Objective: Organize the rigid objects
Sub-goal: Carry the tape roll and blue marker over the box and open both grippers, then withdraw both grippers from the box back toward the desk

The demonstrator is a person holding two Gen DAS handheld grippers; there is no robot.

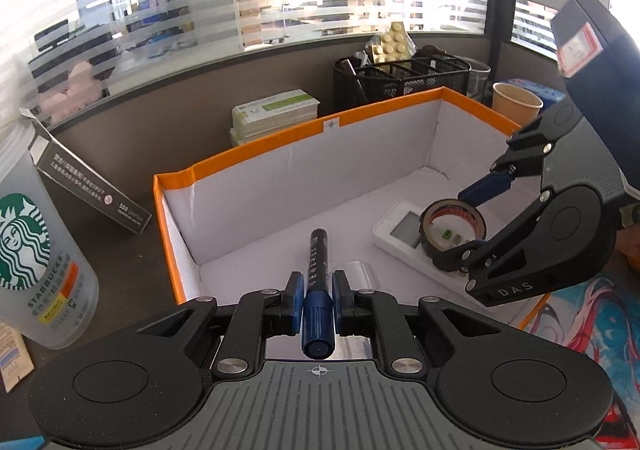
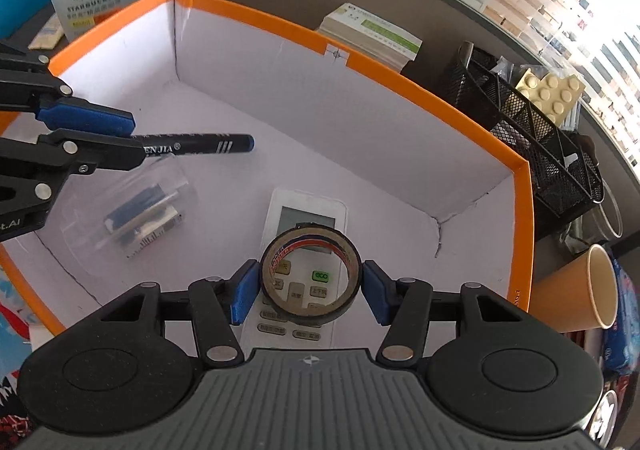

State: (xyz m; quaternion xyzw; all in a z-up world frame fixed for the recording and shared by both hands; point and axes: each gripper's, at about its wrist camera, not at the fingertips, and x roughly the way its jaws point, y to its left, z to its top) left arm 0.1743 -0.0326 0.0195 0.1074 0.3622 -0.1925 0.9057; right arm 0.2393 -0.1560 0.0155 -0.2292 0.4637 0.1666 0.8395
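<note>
My left gripper (image 1: 316, 292) is shut on a black marker with a blue cap (image 1: 318, 270) and holds it over the near edge of the orange-rimmed white box (image 1: 256, 139). The marker (image 2: 192, 143) also shows in the right wrist view, pointing into the box (image 2: 400, 77). My right gripper (image 2: 308, 286) stands around a roll of dark tape (image 2: 310, 274) above a white remote control (image 2: 304, 217); its blue pads sit at the roll's sides with a small gap on the right. In the left wrist view the tape (image 1: 454, 228) rests on the remote (image 1: 400, 230).
A clear plastic cup with small items (image 2: 136, 217) lies in the box. A Starbucks cup (image 1: 36, 250), a dark carton (image 1: 92, 189), stacked booklets (image 1: 276, 115), a black mesh organizer (image 1: 400, 77) and a paper cup (image 1: 516, 101) stand around the box.
</note>
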